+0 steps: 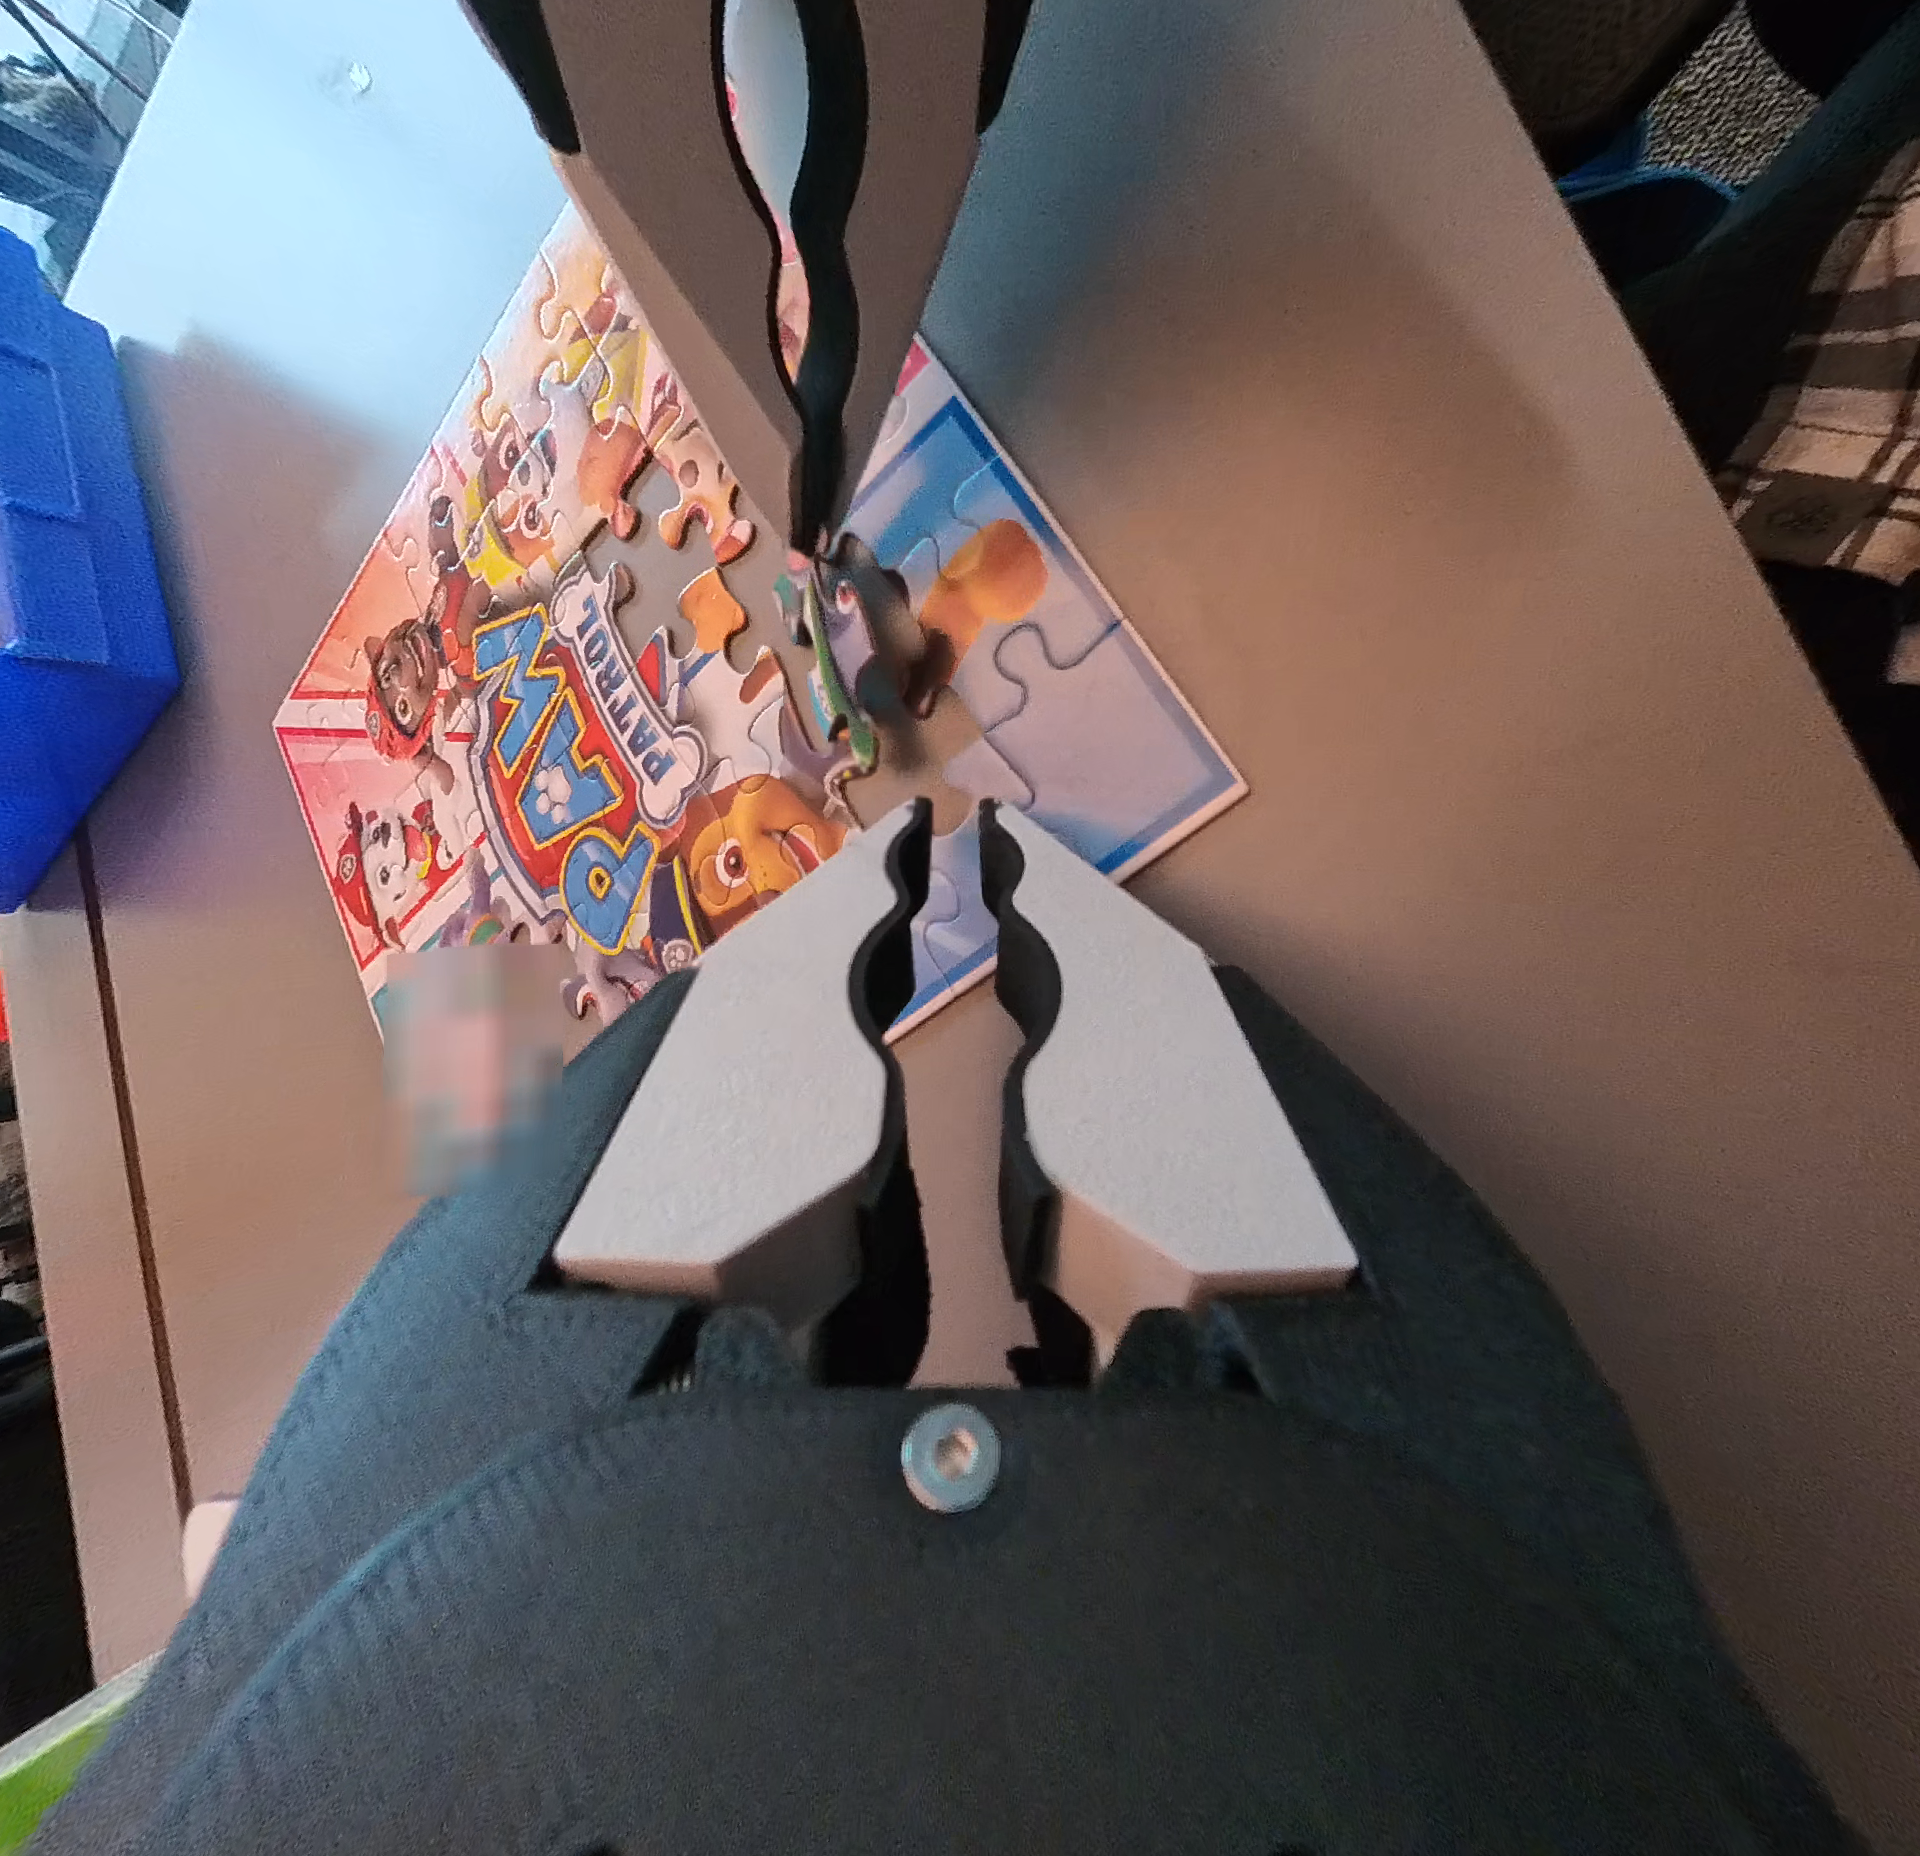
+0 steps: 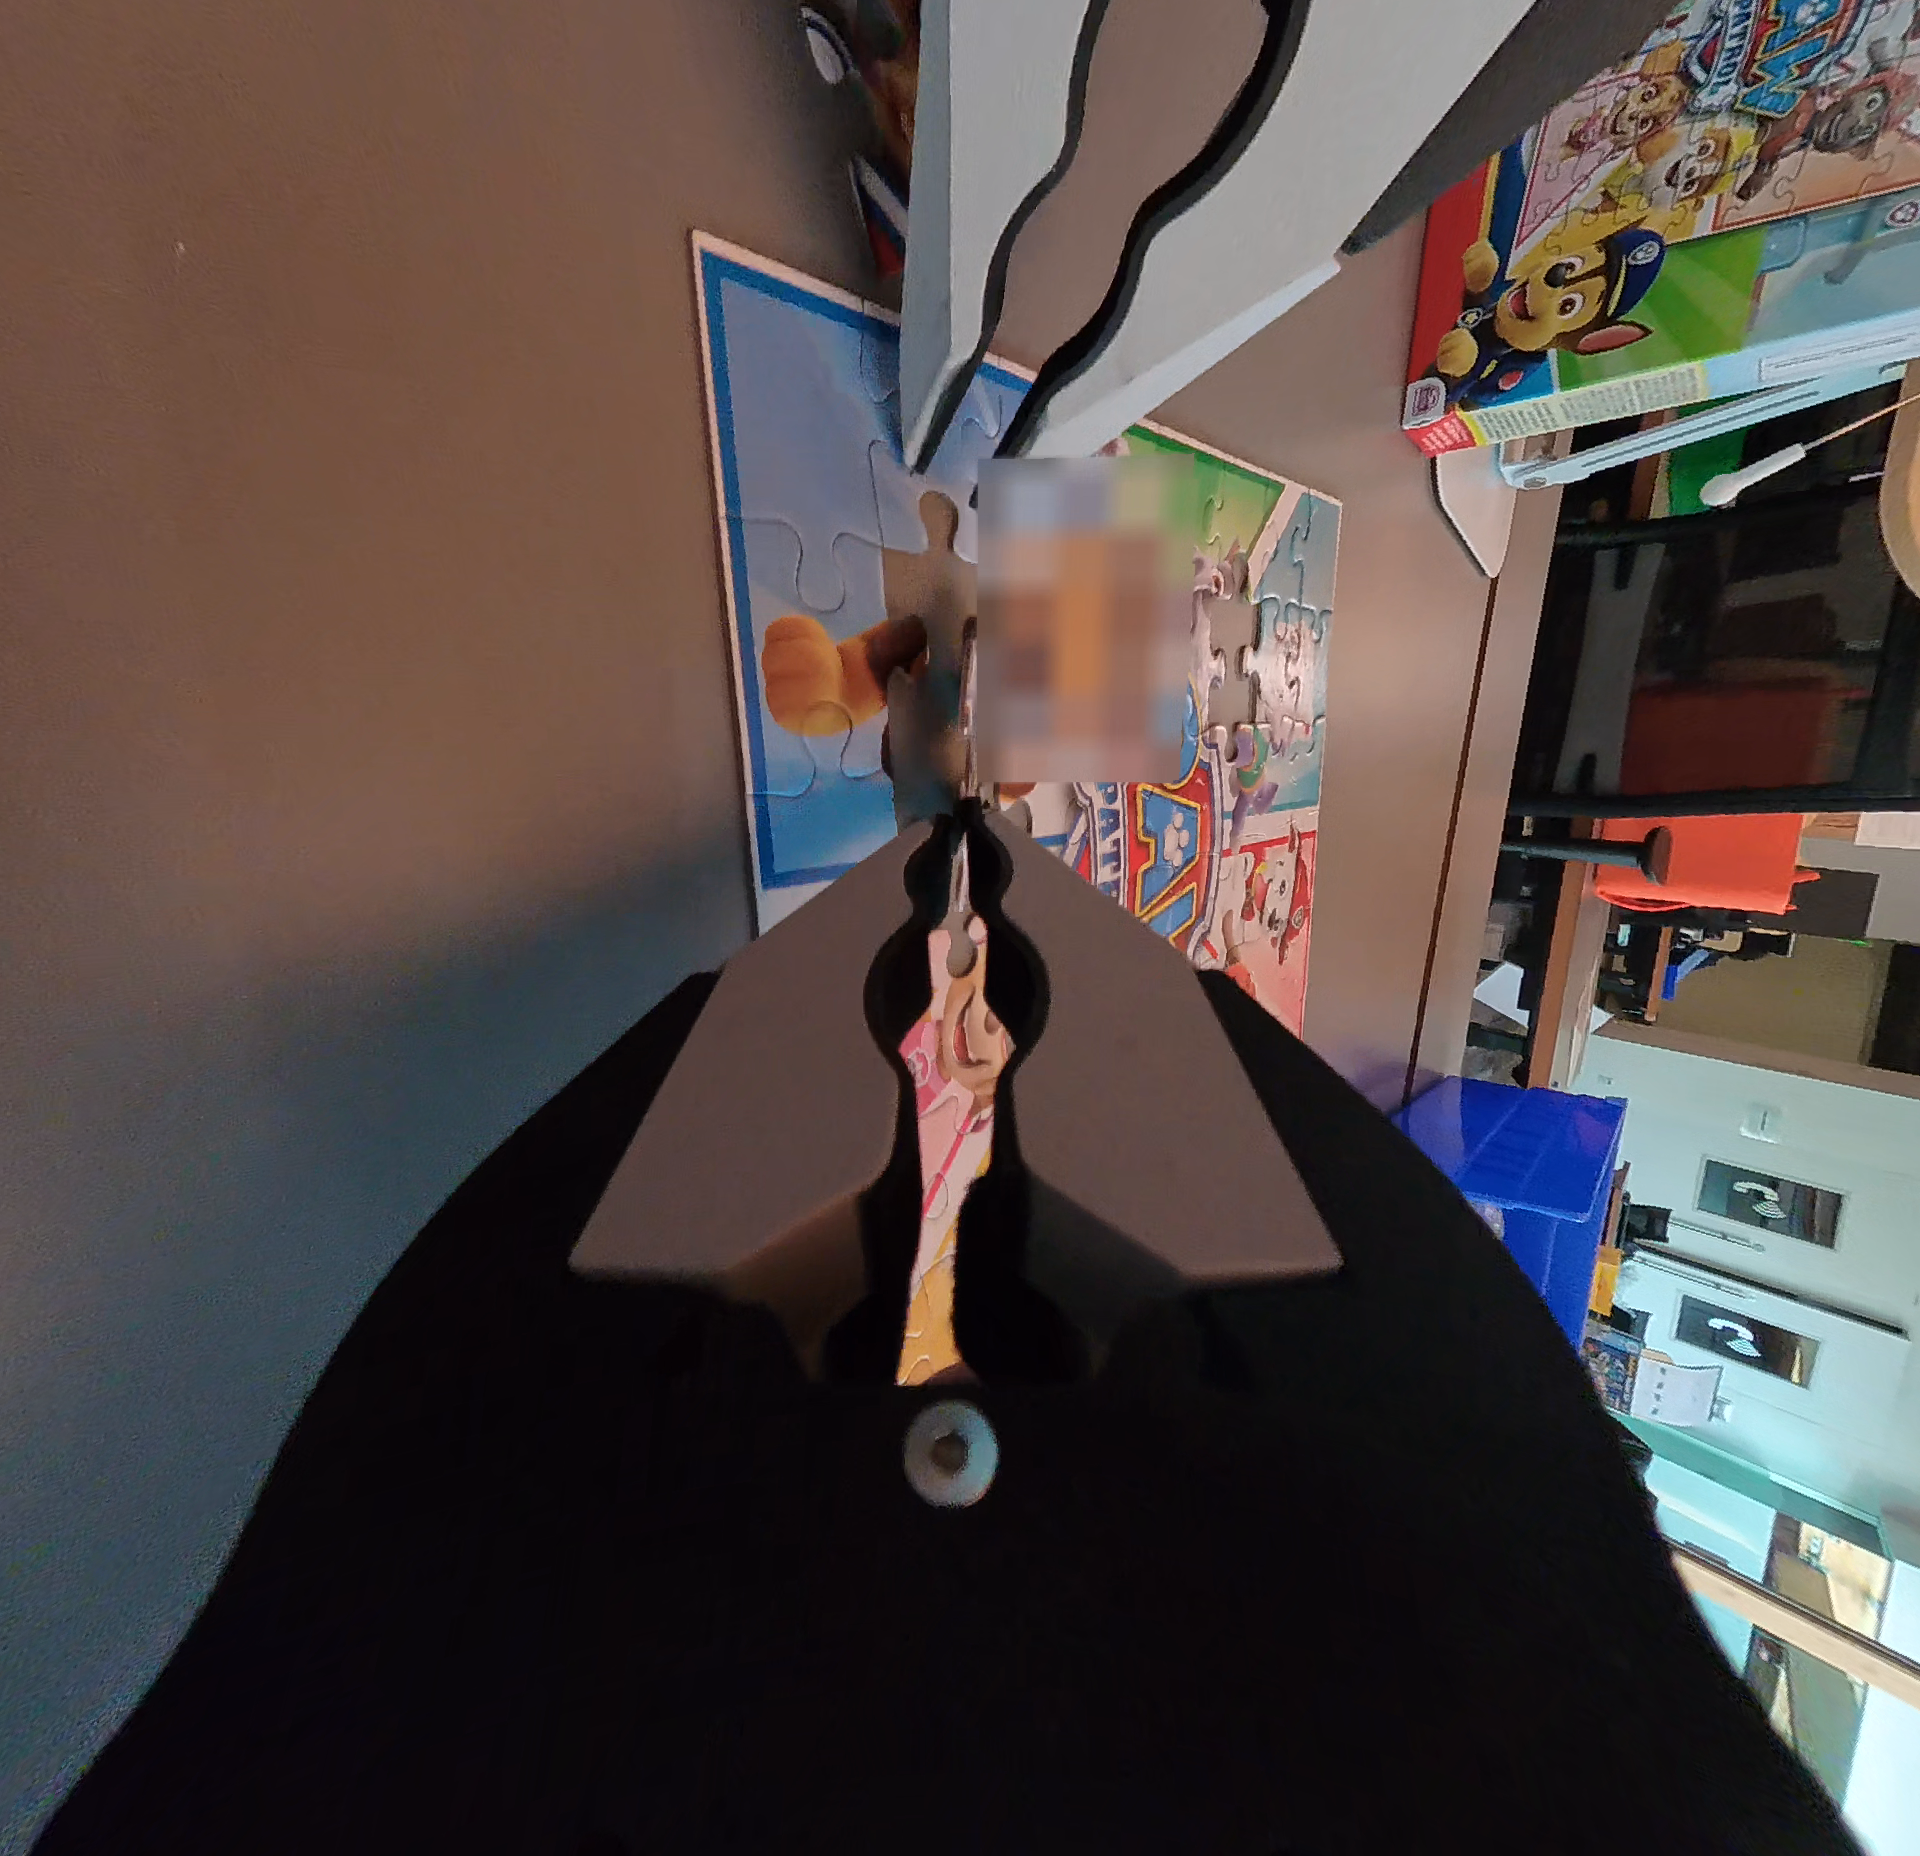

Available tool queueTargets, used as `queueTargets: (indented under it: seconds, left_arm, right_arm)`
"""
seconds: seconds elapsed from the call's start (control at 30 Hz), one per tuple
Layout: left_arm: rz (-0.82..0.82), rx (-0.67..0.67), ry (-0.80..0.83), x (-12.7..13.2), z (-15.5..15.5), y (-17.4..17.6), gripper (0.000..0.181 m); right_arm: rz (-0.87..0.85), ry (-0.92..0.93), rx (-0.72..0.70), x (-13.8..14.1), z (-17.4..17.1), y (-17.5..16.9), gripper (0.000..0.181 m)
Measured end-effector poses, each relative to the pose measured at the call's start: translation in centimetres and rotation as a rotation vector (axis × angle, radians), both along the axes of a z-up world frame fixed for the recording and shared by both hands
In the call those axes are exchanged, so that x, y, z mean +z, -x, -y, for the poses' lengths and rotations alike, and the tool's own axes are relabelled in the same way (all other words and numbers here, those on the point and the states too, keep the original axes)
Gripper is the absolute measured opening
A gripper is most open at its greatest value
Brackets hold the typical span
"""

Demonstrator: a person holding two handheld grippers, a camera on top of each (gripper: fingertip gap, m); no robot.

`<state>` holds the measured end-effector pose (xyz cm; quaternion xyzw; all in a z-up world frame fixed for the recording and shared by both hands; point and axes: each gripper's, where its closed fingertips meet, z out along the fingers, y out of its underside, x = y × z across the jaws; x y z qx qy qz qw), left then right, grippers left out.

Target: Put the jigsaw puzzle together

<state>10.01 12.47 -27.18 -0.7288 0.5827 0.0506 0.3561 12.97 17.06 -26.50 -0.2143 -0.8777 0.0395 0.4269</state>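
Note:
A colourful cartoon-dog jigsaw (image 1: 540,684) lies mostly joined on the grey table (image 1: 1351,663); it also shows in the right wrist view (image 2: 800,435). My right gripper (image 2: 961,819) is shut on a loose puzzle piece (image 1: 847,653), held on edge, just above an open gap (image 1: 940,741) near the jigsaw's blue part. The piece (image 2: 966,767) appears as a thin sliver in the right wrist view. My left gripper (image 1: 954,807) is slightly open and empty, tips close to the same gap (image 2: 920,580), facing the right gripper (image 1: 816,539). More gaps (image 1: 665,580) show near the middle.
A blue box (image 1: 62,601) stands past the jigsaw at the table's edge, also in the right wrist view (image 2: 1517,1172). The puzzle's picture box (image 2: 1662,248) stands at one table corner. A plaid cloth (image 1: 1839,435) lies beyond the table's far side. One gripper's finger ends stand about 6 cm off the other's.

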Motion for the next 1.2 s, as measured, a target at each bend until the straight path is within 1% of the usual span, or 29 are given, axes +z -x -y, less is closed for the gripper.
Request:
queueTargets:
  seconds: [0.23, 0.53, 0.77, 0.9, 1.1, 1.13, 1.2]
  left_arm:
    - [0.017, 0.002, 0.045, -0.3, 0.3, -0.1, 0.0]
    - [0.023, 0.018, 0.064, -0.3, 0.3, 0.2, 0.0]
    - [0.019, 0.03, 0.068, -0.3, 0.2, 0.6, 0.0]
    - [0.018, 0.032, 0.061, -0.2, 0.1, 0.7, 0.003]
    - [0.038, 0.02, 0.069, 0.2, 0.5, 0.8, 0.018]
    - [0.049, 0.008, 0.08, 0.2, 0.7, 0.6, 0.019]
    - [0.058, -0.02, 0.094, 0.1, 1.0, 0.1, 0.014]
  right_arm:
    - [0.032, -0.07, 0.014, -0.7, -0.1, -0.2, 0.003]
    - [0.019, -0.103, -0.004, -0.8, -0.3, -0.2, 0.003]
    - [-0.05, -0.091, -0.026, 0.7, -0.3, -0.1, 0.0]
    - [-0.1, -0.087, -0.038, 1.3, -0.1, 0.6, 0.0]
    - [-0.055, -0.068, 0.022, -0.3, 1.1, 1.1, 0.0]
    - [-0.048, -0.075, 0.028, -0.4, 1.1, 1.1, 0.001]
    - [-0.033, -0.081, 0.041, -0.5, 1.3, 1.2, 0.001]
